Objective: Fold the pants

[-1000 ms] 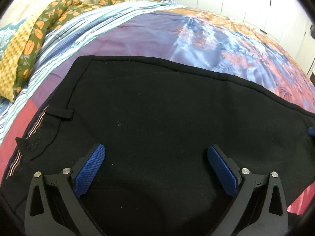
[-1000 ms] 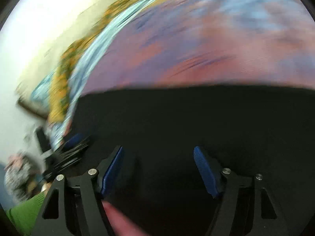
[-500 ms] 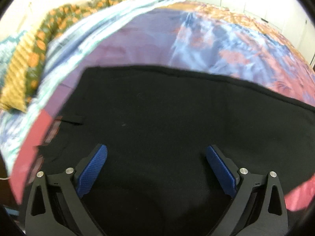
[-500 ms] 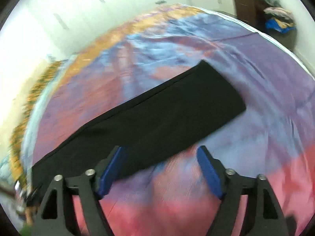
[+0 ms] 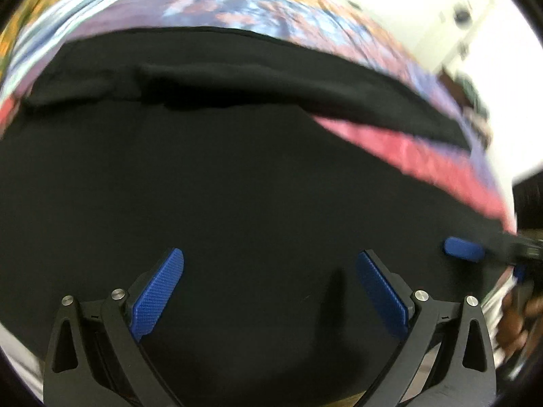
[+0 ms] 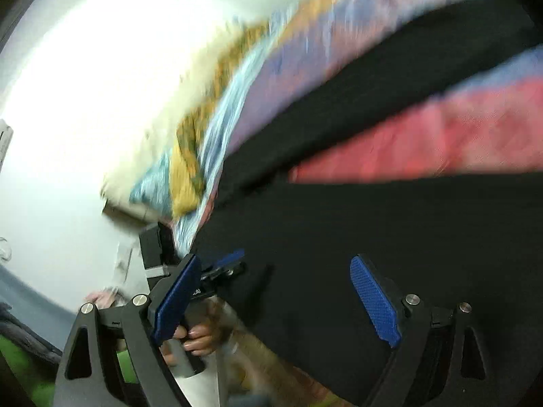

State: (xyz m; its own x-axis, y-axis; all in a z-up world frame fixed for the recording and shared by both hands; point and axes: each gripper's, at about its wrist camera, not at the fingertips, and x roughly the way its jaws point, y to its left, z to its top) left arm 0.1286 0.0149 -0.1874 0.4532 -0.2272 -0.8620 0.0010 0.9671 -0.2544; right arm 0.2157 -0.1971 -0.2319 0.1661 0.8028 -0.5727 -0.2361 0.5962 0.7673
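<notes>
Black pants [image 5: 237, 176] lie on a patterned bedspread and fill most of the left wrist view. A raised fold [image 5: 237, 81] runs across them near the top. My left gripper [image 5: 269, 259] hovers over the cloth, open, with nothing pinched. In the right wrist view the pants [image 6: 390, 237] show as a wide dark area, with one long band [image 6: 407, 68] running up to the right. My right gripper [image 6: 275, 261] is over them with its jaws opening and nothing between the pads. One of its pads [image 5: 463, 249] shows at the right of the left wrist view.
The bedspread shows pink [image 6: 441, 135] between the two black bands and purple-blue [image 5: 271, 10] beyond the pants. Pillows in yellow and striped cloth [image 6: 190, 156] lie by a white wall. A hand [image 6: 197, 337] holds the left gripper's handle by the bed edge.
The left wrist view has swept right over the pants; the waistband and belt loop are gone and a fold ridge shows. The right wrist view swung from the leg end back over the pants.
</notes>
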